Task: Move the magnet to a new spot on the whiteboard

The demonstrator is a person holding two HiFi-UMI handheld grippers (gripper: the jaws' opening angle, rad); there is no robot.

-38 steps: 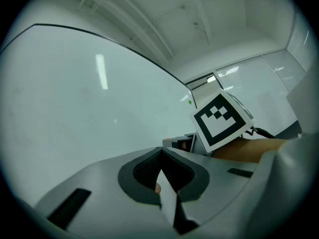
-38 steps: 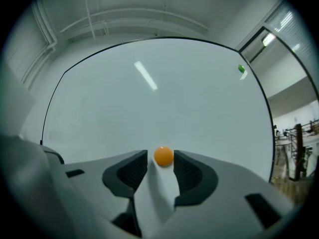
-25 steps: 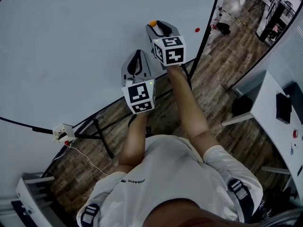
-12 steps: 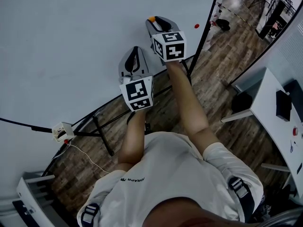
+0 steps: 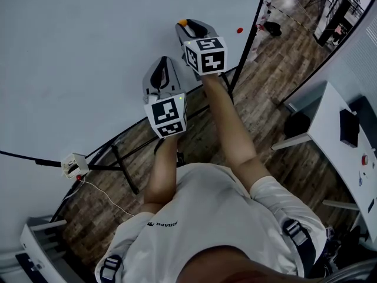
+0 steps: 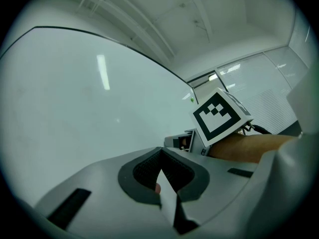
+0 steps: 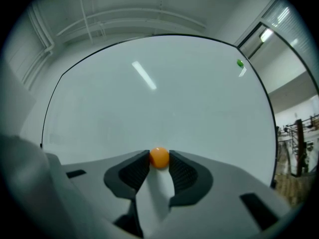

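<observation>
Orange magnet [image 7: 159, 158], probably light, hard and slick, is pinched at its sides on the whiteboard [image 7: 149, 98] by the right claw [image 7: 159, 156], its jaws having just been closing, while the left claw [image 6: 162, 151] is pressed together.

Left and above: bare whiteboard [image 5: 88, 58], open passage.
Right: red magnet [image 5: 239, 30] near, then the board's black frame [image 5: 253, 25].
Far corner: green magnet [image 7: 239, 62].
</observation>
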